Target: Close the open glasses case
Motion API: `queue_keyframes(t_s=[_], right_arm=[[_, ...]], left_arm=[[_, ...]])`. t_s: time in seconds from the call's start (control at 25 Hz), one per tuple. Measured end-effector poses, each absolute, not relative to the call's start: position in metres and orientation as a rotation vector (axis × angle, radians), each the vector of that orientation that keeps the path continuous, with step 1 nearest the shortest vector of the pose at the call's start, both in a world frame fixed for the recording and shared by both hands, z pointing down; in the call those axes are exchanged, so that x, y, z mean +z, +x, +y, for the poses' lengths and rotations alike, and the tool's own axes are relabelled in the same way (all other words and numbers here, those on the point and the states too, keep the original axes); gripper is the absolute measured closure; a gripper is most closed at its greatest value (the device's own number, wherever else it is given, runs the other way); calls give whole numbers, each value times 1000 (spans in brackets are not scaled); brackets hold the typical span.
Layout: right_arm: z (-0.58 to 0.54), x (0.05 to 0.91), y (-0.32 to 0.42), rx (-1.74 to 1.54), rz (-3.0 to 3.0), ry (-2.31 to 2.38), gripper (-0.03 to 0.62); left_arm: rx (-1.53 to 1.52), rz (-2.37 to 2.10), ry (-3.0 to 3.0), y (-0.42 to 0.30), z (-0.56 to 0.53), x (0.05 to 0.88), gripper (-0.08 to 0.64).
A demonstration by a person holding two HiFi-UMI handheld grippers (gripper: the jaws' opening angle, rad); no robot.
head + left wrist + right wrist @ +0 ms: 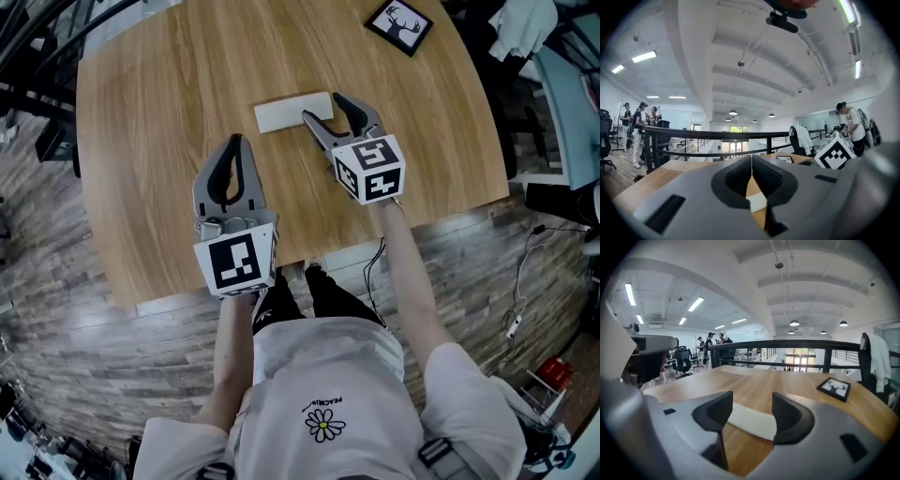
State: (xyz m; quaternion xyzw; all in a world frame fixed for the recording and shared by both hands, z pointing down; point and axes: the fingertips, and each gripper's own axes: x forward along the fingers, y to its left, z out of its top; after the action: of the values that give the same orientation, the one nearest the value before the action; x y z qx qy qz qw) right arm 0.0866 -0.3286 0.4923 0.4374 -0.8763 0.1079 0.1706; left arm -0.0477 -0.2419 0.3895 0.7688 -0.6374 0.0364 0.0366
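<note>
White glasses case point(281, 115) just ahead of right tool point(322, 106).

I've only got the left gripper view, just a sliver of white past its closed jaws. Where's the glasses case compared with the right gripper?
Observer: In the head view the glasses case lies flat on the table, with the right gripper at its right-hand end.
Operator: Is that gripper open?
Observer: Yes. The right gripper view shows its jaws apart, with the case across the gap between them. I cannot tell whether they touch it.
Operator: Is the lid up?
Observer: No raised lid shows; it looks like a flat white slab.
</note>
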Motion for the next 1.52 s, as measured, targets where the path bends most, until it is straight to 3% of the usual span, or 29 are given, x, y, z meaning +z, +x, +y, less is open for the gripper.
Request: queue_keyframes(t_s=[0.2, 0.6, 1.52], right_arm=[[-314, 423, 89, 176, -2577, 1326, 375], [-236, 328, 115, -36, -2529, 1720, 583], [-187, 327, 118, -13, -2578, 1685, 584]], left_arm=[[57, -1946, 2438, -36, -241, 358, 541], [-29, -1838, 2561, -7, -221, 309, 540], [14, -1833, 2619, -2, -199, 308, 540]])
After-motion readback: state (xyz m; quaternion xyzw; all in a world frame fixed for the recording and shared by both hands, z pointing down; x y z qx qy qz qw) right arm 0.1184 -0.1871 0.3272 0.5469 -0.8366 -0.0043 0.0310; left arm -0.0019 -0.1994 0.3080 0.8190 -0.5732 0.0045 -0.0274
